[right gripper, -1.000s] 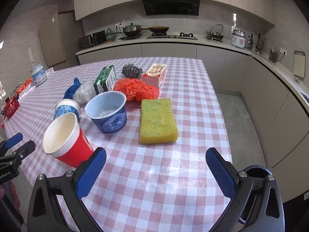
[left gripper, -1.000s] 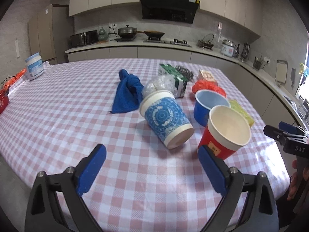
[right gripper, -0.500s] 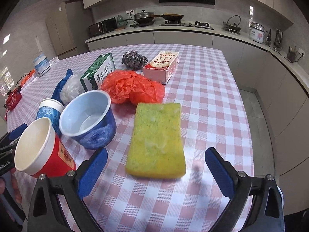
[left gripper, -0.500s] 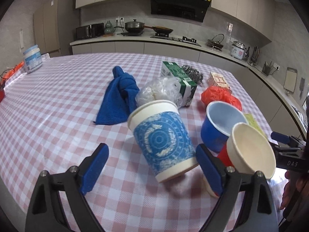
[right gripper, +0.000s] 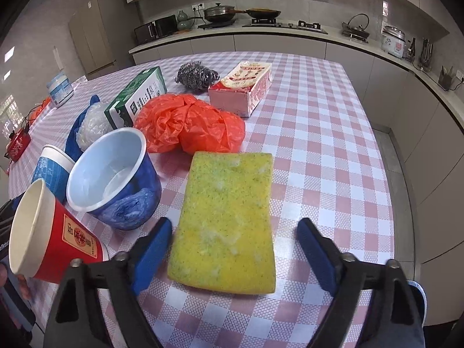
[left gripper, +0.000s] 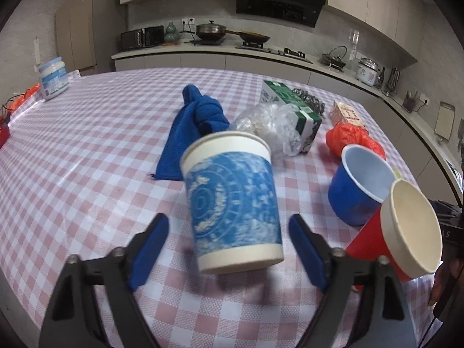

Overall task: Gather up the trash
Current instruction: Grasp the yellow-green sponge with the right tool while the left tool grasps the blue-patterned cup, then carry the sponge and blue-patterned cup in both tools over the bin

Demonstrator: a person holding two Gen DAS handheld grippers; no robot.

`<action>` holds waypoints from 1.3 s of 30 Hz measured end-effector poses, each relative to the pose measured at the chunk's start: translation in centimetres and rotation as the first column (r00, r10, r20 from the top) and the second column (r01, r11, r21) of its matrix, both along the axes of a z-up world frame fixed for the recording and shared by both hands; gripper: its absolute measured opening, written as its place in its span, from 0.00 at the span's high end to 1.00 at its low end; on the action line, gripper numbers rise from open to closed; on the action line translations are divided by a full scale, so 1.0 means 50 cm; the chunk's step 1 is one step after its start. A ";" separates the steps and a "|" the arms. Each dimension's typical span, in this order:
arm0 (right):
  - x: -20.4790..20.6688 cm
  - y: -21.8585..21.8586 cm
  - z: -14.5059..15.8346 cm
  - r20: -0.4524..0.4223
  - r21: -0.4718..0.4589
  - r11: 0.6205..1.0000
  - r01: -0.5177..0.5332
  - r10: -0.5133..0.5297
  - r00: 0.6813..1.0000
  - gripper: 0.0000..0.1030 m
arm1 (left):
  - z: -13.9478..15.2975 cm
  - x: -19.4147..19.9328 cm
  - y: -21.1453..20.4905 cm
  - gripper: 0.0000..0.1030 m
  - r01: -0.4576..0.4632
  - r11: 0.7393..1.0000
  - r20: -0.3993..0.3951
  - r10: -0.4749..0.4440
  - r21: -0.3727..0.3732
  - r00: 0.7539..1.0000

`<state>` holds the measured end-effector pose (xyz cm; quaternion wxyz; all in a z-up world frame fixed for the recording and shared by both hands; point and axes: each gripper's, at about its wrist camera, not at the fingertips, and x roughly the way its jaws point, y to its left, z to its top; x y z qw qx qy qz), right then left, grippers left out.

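A blue-patterned white paper cup [left gripper: 232,203] stands upside down on the checked table, between the open fingers of my left gripper [left gripper: 229,246]. A red paper cup [left gripper: 403,240] and a blue cup [left gripper: 356,188] are to its right. In the right wrist view a yellow sponge [right gripper: 229,220] lies between the open fingers of my right gripper [right gripper: 235,252]. The blue cup [right gripper: 116,179], red cup [right gripper: 49,237], patterned cup [right gripper: 52,168] and a crumpled orange plastic bag [right gripper: 191,124] lie to the left and beyond.
A blue cloth [left gripper: 194,124], a clear plastic wad [left gripper: 269,124], a green carton [right gripper: 139,95], a steel scourer [right gripper: 197,72] and a pink box [right gripper: 246,87] lie further back. A white jar [left gripper: 53,78] stands far left. The table edge [right gripper: 385,203] drops off at the right.
Both grippers have moved forward and lower. The patterned cup now sits between the left fingers and the sponge between the right fingers.
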<state>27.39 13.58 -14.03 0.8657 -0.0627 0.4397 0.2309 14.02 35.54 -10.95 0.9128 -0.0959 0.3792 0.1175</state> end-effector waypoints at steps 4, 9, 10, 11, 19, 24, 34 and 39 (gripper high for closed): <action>-0.013 -0.005 0.013 -0.002 0.014 1.000 -0.012 0.012 1.000 0.44 | 0.000 -0.006 0.011 0.40 0.009 1.000 0.006 -0.009 -0.017 1.000; -0.043 -0.017 0.033 0.033 0.038 0.999 0.001 -0.002 0.999 0.45 | 0.024 -0.034 0.003 0.41 0.023 1.000 0.033 -0.024 0.009 0.999; -0.050 -0.020 0.038 0.040 0.039 0.999 0.007 -0.009 0.999 0.45 | 0.031 -0.041 0.001 0.41 0.027 0.999 0.038 -0.028 0.017 0.999; -0.055 -0.021 0.042 0.043 0.040 0.999 0.011 -0.013 0.999 0.45 | 0.040 -0.049 0.000 0.41 0.031 0.999 0.043 -0.032 0.024 0.999; -0.120 -0.045 0.092 0.084 0.059 0.996 0.068 -0.072 0.994 0.45 | 0.109 -0.105 -0.026 0.41 0.091 0.993 0.102 -0.098 0.072 0.990; -0.180 -0.069 0.134 0.125 0.064 0.992 0.112 -0.119 0.985 0.45 | 0.140 -0.130 -0.050 0.41 0.153 0.986 0.139 -0.161 0.069 0.977; -0.312 -0.185 0.203 0.192 0.077 0.966 0.247 -0.257 0.947 0.45 | 0.187 -0.154 -0.158 0.41 0.339 0.939 0.208 -0.344 0.062 0.916; -0.351 -0.260 0.216 0.204 0.083 0.948 0.307 -0.318 0.926 0.45 | 0.191 -0.153 -0.225 0.41 0.413 0.908 0.215 -0.417 0.065 0.883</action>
